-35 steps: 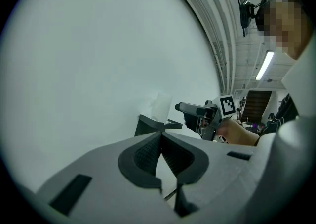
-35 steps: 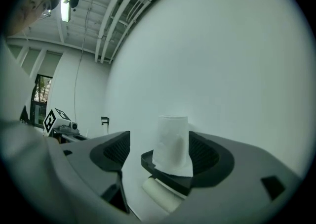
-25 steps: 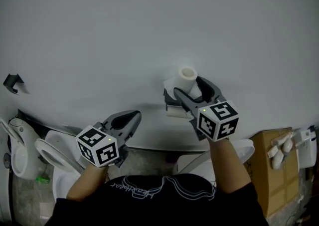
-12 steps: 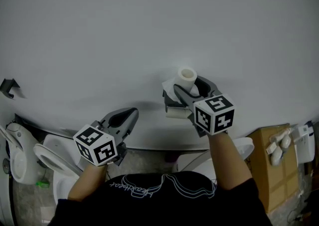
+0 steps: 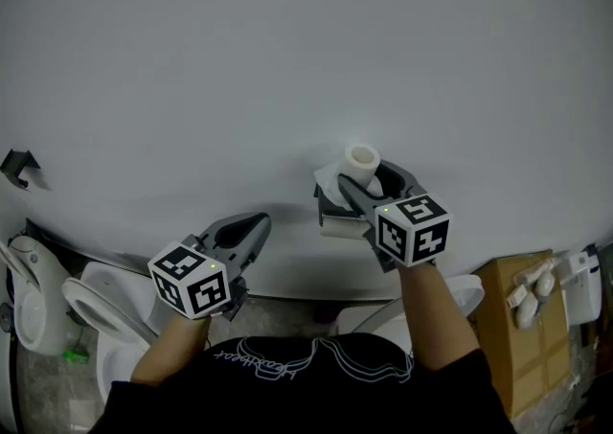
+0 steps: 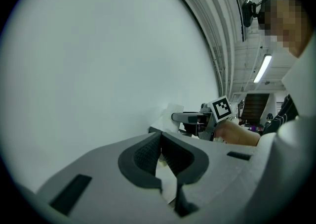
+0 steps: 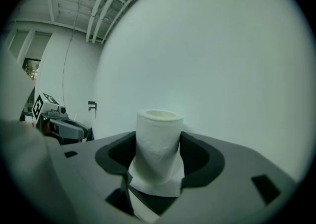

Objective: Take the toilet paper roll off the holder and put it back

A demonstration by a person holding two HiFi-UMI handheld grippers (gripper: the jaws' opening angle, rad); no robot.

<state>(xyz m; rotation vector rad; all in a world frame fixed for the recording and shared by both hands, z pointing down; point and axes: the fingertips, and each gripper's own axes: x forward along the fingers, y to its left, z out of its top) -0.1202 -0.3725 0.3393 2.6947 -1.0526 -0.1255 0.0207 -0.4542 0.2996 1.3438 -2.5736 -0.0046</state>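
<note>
Below, toilet [image 5: 91, 296] left of roll [image 5: 362, 163], cardboard box [image 5: 519, 327] right.

The white toilet paper roll [image 5: 362, 163] stands upright close to the wall, its hollow core facing up and a loose sheet hanging at its foot. It is just above the dark holder [image 5: 325, 201], between the closing jaws of the right tongs [image 7: 158, 140], whose pads touch its sides.

Dim, even indoor light falls on a pale grey wall [image 5: 306, 39], with soft shadows low on it in the head view. Tube lamps [image 6: 264, 67] glare near the upper edges of both gripper views. Those views are fisheye, with black corners and bent lines. The paper roll [image 7: 158, 149] is sharp, its foreground slightly soft.
</note>
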